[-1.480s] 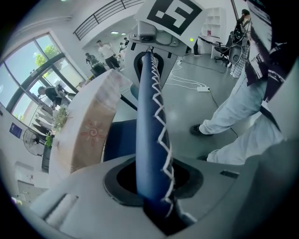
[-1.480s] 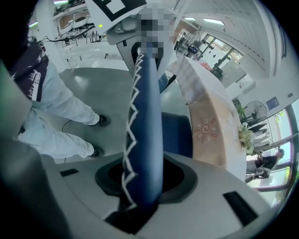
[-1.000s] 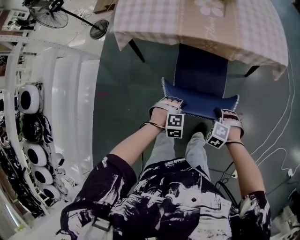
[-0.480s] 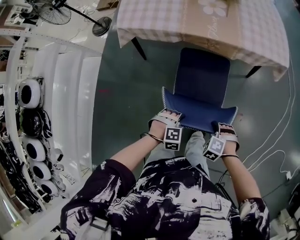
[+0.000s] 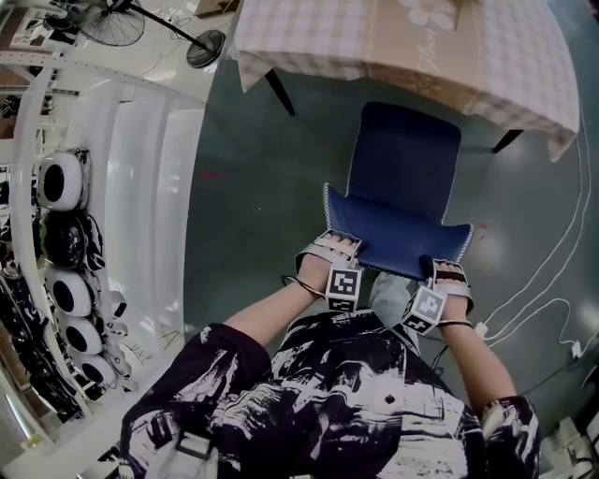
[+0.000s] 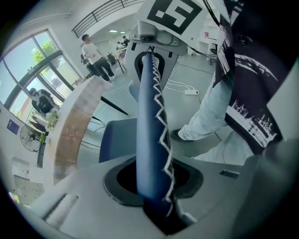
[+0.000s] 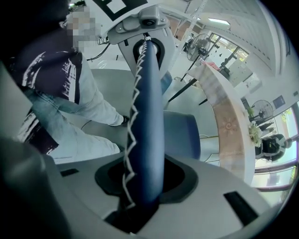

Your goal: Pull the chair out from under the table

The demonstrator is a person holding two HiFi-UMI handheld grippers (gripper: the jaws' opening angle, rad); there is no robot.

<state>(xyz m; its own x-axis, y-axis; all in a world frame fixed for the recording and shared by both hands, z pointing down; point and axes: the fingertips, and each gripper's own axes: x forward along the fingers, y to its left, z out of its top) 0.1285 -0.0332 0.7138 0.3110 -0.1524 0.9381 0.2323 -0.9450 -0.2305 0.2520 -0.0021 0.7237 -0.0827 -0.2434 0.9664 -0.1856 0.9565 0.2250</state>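
A dark blue chair (image 5: 407,159) stands in front of a table (image 5: 309,37) with a checked cloth, its seat out from under the table edge. The backrest (image 5: 398,239), blue with white zigzag stitching, faces me. My left gripper (image 5: 343,245) is shut on the backrest's top edge near its left corner. At the right corner my right gripper (image 5: 450,273) is shut on the same edge. In the left gripper view the backrest (image 6: 149,116) runs up from between the jaws of the left gripper (image 6: 156,205). The right gripper view shows the same: the backrest (image 7: 147,116) is clamped in the right gripper (image 7: 138,200).
My legs (image 5: 393,290) stand just behind the chair. A white rack with round helmets (image 5: 61,192) lines the left side, with a standing fan (image 5: 103,23) beyond it. White cables (image 5: 552,271) trail on the floor at the right. People (image 6: 96,56) stand far off.
The chair has slid away from the table toward me, and more of its seat shows. Both grippers came back with it, still on the backrest.
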